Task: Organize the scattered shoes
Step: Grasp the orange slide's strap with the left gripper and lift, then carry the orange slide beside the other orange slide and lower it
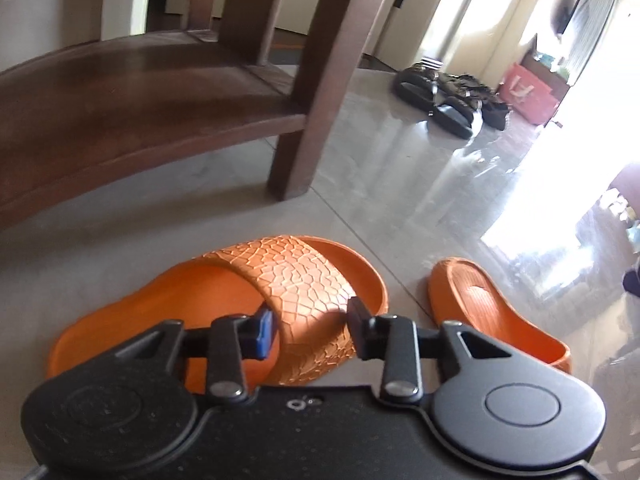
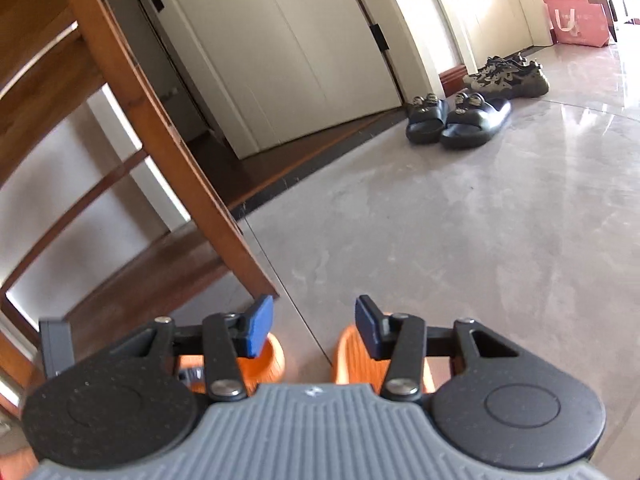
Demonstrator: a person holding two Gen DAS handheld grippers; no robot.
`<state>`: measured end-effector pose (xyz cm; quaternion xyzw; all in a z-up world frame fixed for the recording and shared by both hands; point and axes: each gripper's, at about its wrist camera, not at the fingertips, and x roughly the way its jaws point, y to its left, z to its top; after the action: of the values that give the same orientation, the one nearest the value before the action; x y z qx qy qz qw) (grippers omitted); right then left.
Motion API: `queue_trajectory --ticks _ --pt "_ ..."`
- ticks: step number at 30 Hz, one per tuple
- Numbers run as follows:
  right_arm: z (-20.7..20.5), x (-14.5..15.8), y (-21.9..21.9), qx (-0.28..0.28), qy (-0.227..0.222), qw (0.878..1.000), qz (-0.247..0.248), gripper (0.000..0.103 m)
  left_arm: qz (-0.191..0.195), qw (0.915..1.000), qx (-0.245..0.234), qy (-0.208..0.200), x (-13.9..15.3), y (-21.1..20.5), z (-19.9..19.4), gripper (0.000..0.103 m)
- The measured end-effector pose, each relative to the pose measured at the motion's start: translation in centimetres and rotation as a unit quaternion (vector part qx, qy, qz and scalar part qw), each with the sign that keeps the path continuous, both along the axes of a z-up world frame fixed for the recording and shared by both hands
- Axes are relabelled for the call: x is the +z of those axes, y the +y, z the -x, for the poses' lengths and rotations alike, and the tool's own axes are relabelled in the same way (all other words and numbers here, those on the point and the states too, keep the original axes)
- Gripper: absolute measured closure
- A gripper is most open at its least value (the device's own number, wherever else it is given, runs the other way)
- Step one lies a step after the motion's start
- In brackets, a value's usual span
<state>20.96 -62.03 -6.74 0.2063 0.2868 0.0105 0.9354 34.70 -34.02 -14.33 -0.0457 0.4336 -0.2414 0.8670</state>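
Straddling the crackle-patterned strap of an orange foam slide sandal (image 1: 224, 300) on the grey tiled floor (image 1: 360, 184), left gripper (image 1: 308, 328) fingers apart | right gripper (image 2: 314, 328) fingers apart, holding nothing, above both slides | likely light, soft, springy; strap the best hold.

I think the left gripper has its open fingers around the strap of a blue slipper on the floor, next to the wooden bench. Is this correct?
Not quite: the slipper is orange, not blue; only the finger pads are blue. The left wrist view shows the left gripper open, its fingers on either side of the textured strap, on the floor near the wooden bench.
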Motion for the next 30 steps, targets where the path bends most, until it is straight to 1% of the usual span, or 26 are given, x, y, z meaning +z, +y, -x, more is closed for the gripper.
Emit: queue_trajectory --ticks 2,3,5,6,8,10,11,13,15,21,26,30 --pt "1.3 1.0 -0.3 0.007 -0.005 1.000 0.013 0.052 0.014 0.9999 -0.005 0.004 -0.3 0.4 0.0 0.074" --pt "1.9 1.6 -0.5 0.010 -0.009 1.000 0.016 0.049 0.027 0.9995 -0.014 0.010 -0.6 0.8 0.0 0.075" --pt "3.1 2.7 -1.2 0.010 -0.020 1.000 0.010 0.046 0.041 0.9985 -0.032 0.018 -1.1 1.3 0.0 0.078" --pt "3.6 3.2 -1.7 0.010 -0.028 1.000 0.006 0.044 0.042 0.9977 -0.051 0.014 -1.4 1.4 0.1 0.078" --pt "4.4 3.9 -2.1 0.010 -0.037 0.999 0.005 0.040 0.025 0.9949 -0.097 -0.007 -1.3 0.8 0.6 0.078" --pt "4.9 4.1 -2.1 0.008 -0.037 0.999 0.024 0.039 0.019 0.9894 -0.143 -0.013 -1.1 -0.1 1.2 0.080" --pt "4.8 3.8 -1.8 0.006 -0.030 0.999 0.035 0.039 0.025 0.9866 -0.161 -0.012 -1.0 -0.5 1.5 0.081" --pt "4.6 3.0 -1.4 0.007 -0.017 0.999 0.038 0.039 0.040 0.9794 -0.198 -0.012 -0.8 -1.3 2.4 0.081" --pt "4.2 2.1 -0.6 0.014 -0.006 0.999 0.040 0.039 0.053 0.9746 -0.217 -0.007 -0.9 -1.8 3.4 0.082" --pt "4.0 0.1 2.9 0.065 0.015 0.993 0.098 0.040 0.072 0.9657 -0.249 0.005 -1.5 -1.2 5.8 0.084" --pt "4.1 -1.5 5.4 0.107 0.034 0.984 0.141 0.040 0.051 0.9542 -0.295 -0.002 -1.1 -0.7 7.8 0.084" --pt "4.5 -2.5 6.3 0.119 0.042 0.982 0.139 0.040 0.027 0.9389 -0.343 -0.014 -0.8 -0.6 9.1 0.084"
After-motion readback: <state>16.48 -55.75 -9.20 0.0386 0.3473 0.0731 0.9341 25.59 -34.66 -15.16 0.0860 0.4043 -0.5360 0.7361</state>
